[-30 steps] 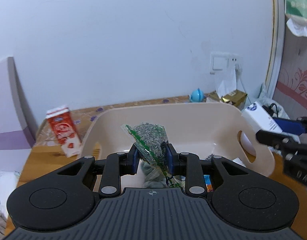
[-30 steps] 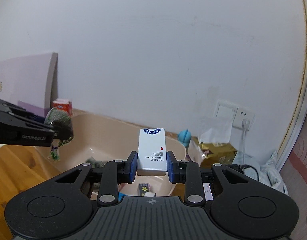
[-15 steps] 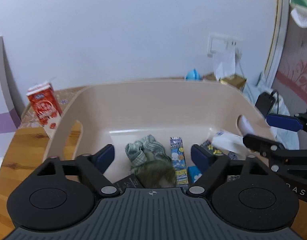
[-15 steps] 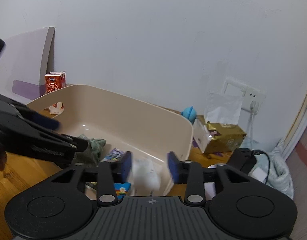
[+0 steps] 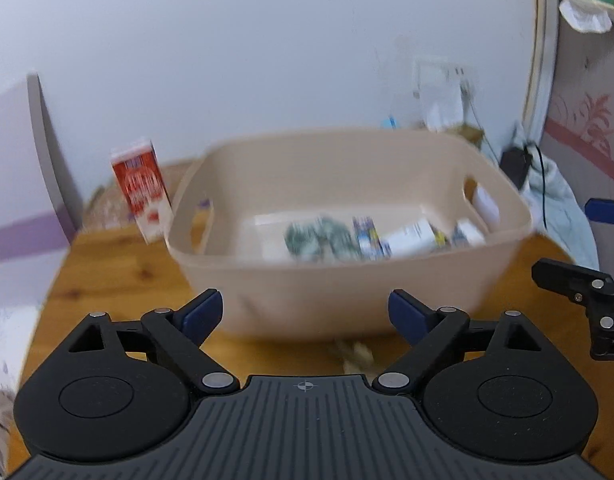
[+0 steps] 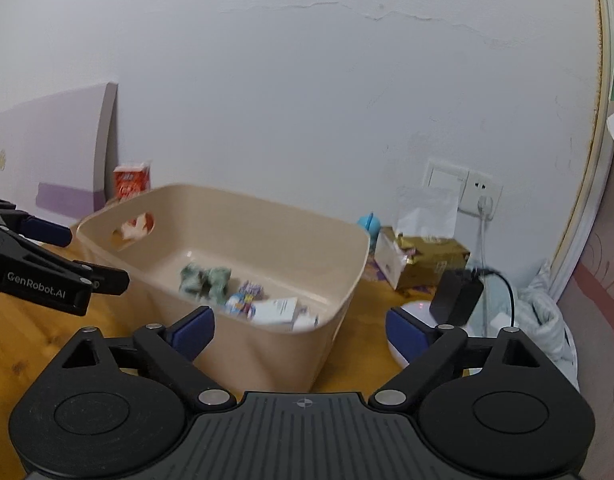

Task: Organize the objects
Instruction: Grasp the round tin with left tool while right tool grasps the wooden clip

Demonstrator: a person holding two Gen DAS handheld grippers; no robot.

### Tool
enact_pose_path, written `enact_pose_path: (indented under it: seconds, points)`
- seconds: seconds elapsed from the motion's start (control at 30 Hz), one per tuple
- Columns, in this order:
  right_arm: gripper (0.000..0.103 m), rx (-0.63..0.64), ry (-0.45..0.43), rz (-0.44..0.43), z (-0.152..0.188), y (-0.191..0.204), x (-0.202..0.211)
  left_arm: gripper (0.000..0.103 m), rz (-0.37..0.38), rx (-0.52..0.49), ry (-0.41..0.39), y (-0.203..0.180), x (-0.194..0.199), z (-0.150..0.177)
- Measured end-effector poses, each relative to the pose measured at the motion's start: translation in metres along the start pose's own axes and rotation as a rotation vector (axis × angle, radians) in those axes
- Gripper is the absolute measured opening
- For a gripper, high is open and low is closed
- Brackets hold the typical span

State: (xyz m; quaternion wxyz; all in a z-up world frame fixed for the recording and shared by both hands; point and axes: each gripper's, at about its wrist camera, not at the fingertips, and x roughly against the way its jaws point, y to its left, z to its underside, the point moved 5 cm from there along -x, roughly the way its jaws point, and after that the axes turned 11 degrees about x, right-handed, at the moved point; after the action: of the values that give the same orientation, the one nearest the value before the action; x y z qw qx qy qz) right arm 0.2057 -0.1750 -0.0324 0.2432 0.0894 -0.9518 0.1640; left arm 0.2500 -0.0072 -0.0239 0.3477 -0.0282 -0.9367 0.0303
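A beige plastic basket (image 5: 347,292) (image 6: 339,256) stands on the wooden table (image 5: 119,280). Inside lie a green seed packet (image 5: 321,238) (image 6: 205,278), a blue-and-yellow carton (image 5: 367,232) (image 6: 245,300) and a white box (image 5: 411,236) (image 6: 277,310). My left gripper (image 5: 305,312) is open and empty, in front of the basket's near wall; it also shows in the right wrist view (image 6: 95,256). My right gripper (image 6: 299,330) is open and empty, at the basket's near right corner; its fingers (image 5: 567,276) show in the left wrist view.
A red milk carton (image 5: 141,196) (image 6: 131,180) stands left of the basket. A gold box (image 6: 431,264), a small blue object (image 6: 369,226), a black charger (image 6: 457,296) with its cable and a white bag (image 6: 547,320) crowd the right, below a wall socket (image 6: 463,186). A purple-striped board (image 5: 15,184) leans at left.
Both grippers opened and dropped the seed packet and the white box into the basket, then drew back from it toward the near side.
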Motion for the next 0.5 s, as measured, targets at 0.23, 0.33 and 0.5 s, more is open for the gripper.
enact_pose_path:
  seconds: [0.23, 0.33, 0.5]
  points:
    - [0.099, 0.024, 0.08, -0.026, 0.032, 0.019, -0.003, 0.092, -0.013, -0.026, 0.101, -0.007, -0.027, 0.05]
    - [0.099, 0.015, 0.116, -0.043, 0.043, 0.026, -0.01, 0.092, -0.026, -0.014, 0.131, -0.003, -0.039, 0.062]
    - [0.1, 0.048, 0.129, -0.033, 0.057, 0.04, -0.021, 0.092, 0.012, 0.032, 0.131, 0.006, -0.044, 0.063]
